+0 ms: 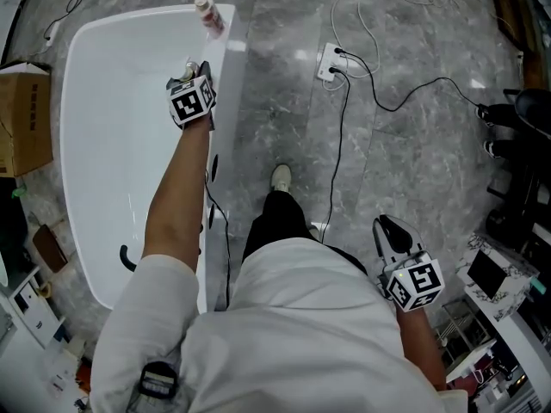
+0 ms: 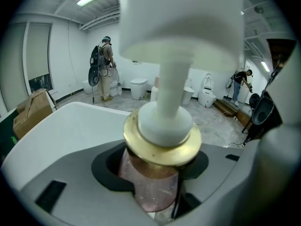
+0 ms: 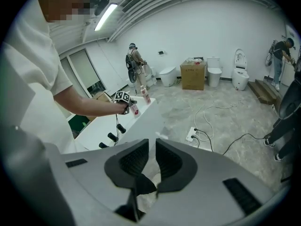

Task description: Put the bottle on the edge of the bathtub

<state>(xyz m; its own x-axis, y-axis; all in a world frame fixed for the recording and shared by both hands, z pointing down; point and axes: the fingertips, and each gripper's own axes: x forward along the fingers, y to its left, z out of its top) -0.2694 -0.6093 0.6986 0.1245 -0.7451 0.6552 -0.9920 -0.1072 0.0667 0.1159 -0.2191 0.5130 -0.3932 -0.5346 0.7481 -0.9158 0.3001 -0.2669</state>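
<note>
My left gripper (image 1: 191, 71) is shut on a pink bottle (image 2: 154, 175) with a gold collar and a white pump head (image 2: 181, 22). It holds the bottle over the right rim of the white bathtub (image 1: 227, 67), near the far end. In the right gripper view the held bottle (image 3: 135, 109) hangs just above that rim (image 3: 141, 121). A second pump bottle (image 1: 209, 14) stands on the tub's far corner. My right gripper (image 1: 389, 231) hangs low at my right side, away from the tub. Its jaws are together with nothing between them (image 3: 151, 161).
A power strip (image 1: 331, 63) with trailing cables lies on the grey marble floor right of the tub. A cardboard box (image 1: 21, 119) sits left of the tub. Black tap handles (image 1: 127, 258) sit at its near end. Toilets and people (image 2: 102, 67) are at the room's far side.
</note>
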